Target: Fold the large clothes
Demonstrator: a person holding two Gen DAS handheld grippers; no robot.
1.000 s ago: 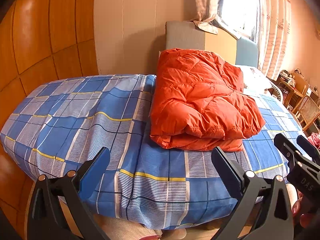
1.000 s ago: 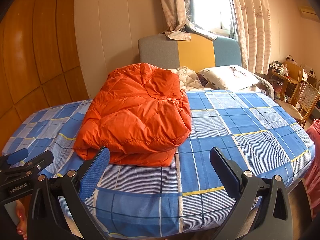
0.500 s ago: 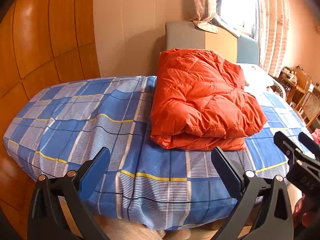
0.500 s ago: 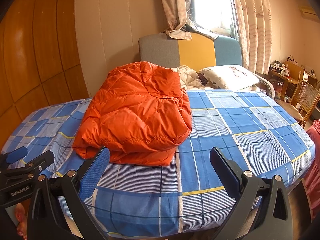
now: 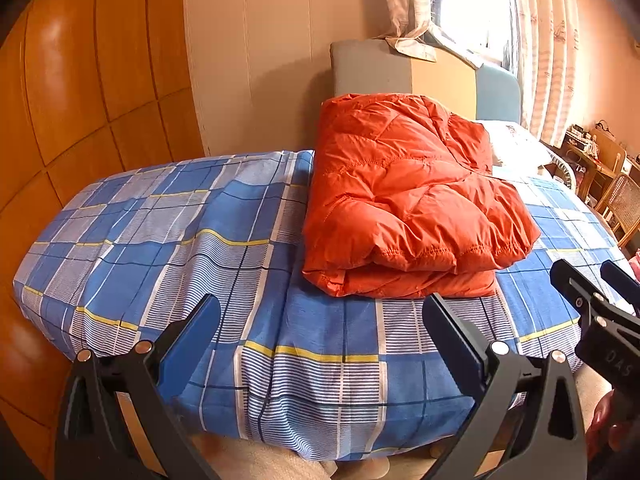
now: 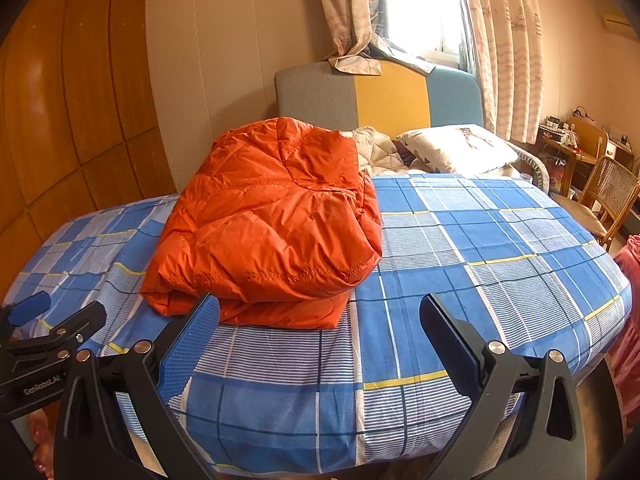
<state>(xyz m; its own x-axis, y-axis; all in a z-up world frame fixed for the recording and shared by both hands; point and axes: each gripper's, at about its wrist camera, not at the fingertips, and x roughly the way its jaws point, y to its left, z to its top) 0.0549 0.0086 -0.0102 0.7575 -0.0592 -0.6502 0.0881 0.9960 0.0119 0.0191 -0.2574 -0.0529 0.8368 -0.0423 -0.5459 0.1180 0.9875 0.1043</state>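
An orange puffer jacket (image 5: 404,200) (image 6: 272,224) lies folded into a thick bundle on the blue plaid bed sheet (image 5: 168,240) (image 6: 480,248). My left gripper (image 5: 320,320) hangs open over the near edge of the bed, just short of the bundle's front fold, with nothing between its fingers. My right gripper (image 6: 320,320) is open too, its left pad close to the bundle's front right corner without touching it. Each gripper shows at the edge of the other's view: the right gripper (image 5: 596,296) and the left gripper (image 6: 48,320).
A grey, yellow and teal headboard (image 6: 380,92) stands behind the jacket, with a white pillow (image 6: 456,148) and a quilted blanket (image 6: 372,148). A wooden wardrobe (image 5: 80,80) stands left. A rattan chair (image 6: 608,196) and a desk (image 6: 568,148) stand right of the bed.
Both grippers have shifted only slightly, and the view has drifted a little. The jacket has not moved and both grippers stay open.
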